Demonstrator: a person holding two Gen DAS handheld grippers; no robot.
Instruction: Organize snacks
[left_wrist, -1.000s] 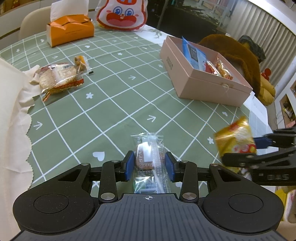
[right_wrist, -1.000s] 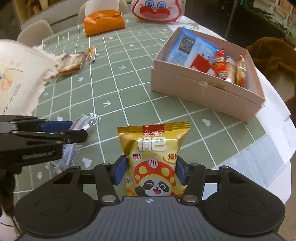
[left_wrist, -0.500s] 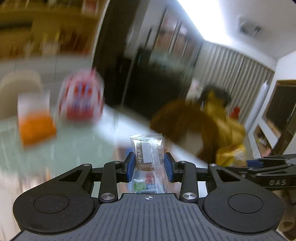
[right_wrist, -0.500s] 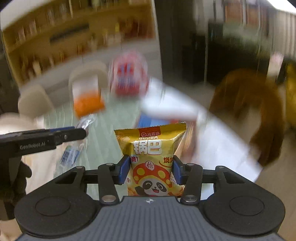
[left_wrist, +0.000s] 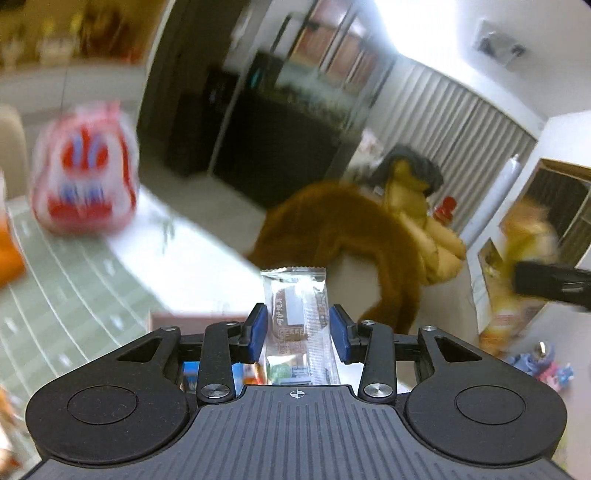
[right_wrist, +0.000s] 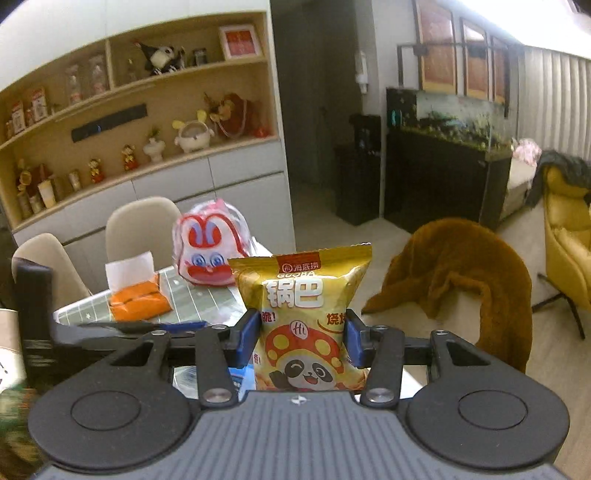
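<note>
My left gripper (left_wrist: 297, 328) is shut on a clear-wrapped snack bar (left_wrist: 295, 314) and holds it upright, high above the table. My right gripper (right_wrist: 301, 336) is shut on a yellow snack bag with a panda (right_wrist: 303, 317), also lifted. The right gripper with its blurred yellow bag shows at the right of the left wrist view (left_wrist: 550, 284). The left gripper's fingers (right_wrist: 177, 325) cross the left of the right wrist view. The pink snack box (left_wrist: 192, 317) peeks out just below my left fingers, with its contents glimpsed between them.
The green checked tablecloth (left_wrist: 55, 280) lies below at left. A red-and-white bunny bag (right_wrist: 210, 251) and an orange tissue box (right_wrist: 136, 299) stand at the table's far end. A chair draped with a brown furry throw (right_wrist: 461, 273) stands right. Beige chairs (right_wrist: 140, 229) sit behind.
Both grippers have risen from the table and tilted up, each carrying its snack. The views now look across the room instead of down at the tablecloth.
</note>
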